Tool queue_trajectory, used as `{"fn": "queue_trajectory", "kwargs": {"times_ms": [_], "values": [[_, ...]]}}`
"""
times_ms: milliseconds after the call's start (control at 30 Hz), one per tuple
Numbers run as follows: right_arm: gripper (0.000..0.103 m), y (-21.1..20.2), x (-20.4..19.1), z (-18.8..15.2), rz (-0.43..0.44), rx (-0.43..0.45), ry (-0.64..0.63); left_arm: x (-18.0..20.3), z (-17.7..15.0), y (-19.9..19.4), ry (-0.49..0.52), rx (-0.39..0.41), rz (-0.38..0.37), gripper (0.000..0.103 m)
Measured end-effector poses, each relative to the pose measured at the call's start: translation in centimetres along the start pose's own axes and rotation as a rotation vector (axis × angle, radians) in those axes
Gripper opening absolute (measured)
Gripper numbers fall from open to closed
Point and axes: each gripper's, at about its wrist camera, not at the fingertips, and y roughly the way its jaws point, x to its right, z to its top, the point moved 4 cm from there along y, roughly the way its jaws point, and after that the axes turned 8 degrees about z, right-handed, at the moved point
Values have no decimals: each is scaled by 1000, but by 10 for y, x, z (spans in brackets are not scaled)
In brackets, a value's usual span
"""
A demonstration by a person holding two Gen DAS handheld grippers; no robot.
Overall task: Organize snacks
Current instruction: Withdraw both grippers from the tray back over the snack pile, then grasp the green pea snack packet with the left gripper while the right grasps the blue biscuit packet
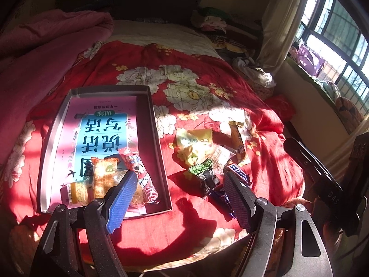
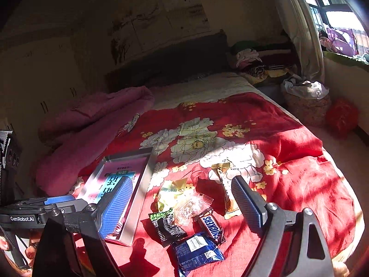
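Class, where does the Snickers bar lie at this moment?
In both views the Snickers bar lies on the red bedspread, right of the black-and-green packet, above the blue packet.

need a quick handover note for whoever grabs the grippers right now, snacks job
Left gripper: open, empty, above the bedspread.
Right gripper: open, empty, over the loose pile.
Done: several wrapped snacks lie in the tray.
Left on the bedspread: Snickers bar, blue packet, black-green packet, clear packet, yellow packet, tan bar.
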Motion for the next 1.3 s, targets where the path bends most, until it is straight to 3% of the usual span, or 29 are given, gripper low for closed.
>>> {"fn": "queue_trajectory", "kwargs": {"times_ms": [600,1300], "values": [[87,-15,27,-8,-61,-34,89,26,-7,7,62,-45,-39,78],[87,9,32,-51,-108,-221,137,47,-22,50,110,-148,-28,78]]}}
